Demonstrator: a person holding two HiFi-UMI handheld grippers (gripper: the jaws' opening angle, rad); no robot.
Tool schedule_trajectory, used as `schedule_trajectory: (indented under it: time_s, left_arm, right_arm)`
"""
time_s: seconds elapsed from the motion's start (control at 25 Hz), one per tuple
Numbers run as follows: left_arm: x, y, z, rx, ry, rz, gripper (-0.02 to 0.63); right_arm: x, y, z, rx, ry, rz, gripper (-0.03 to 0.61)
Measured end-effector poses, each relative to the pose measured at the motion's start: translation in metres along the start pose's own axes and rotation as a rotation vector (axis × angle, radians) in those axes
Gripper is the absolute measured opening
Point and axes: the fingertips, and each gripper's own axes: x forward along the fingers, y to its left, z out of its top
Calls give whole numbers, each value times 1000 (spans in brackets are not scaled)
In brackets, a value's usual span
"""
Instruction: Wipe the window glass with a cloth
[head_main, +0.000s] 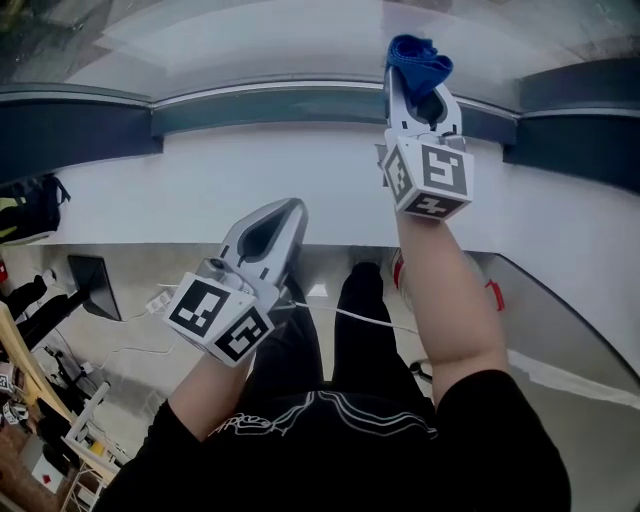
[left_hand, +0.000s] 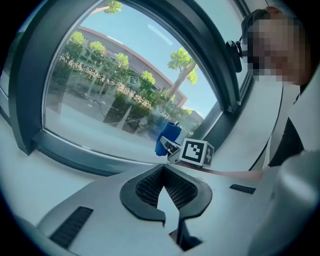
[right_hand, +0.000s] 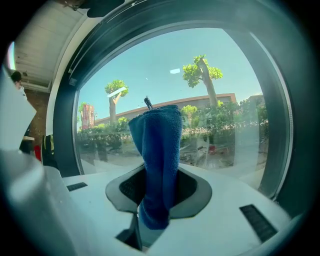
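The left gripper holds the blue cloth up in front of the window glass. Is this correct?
Not quite. It is the right gripper that holds the blue cloth up in front of the window glass; the right gripper view shows the cloth between its jaws.

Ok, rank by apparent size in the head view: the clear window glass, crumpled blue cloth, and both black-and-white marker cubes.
1. clear window glass
2. left black-and-white marker cube looks bigger than the right cube, but it is nearer the camera, so they stay unranked
3. crumpled blue cloth
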Motion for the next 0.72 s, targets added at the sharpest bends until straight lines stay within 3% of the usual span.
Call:
schedule_trajectory:
  time_s: [0.72]
  left_arm:
    - [104,-96,-32,68,90,-93,5]
  right_arm:
    - [-58,-201,-9,12,-10,-210,94]
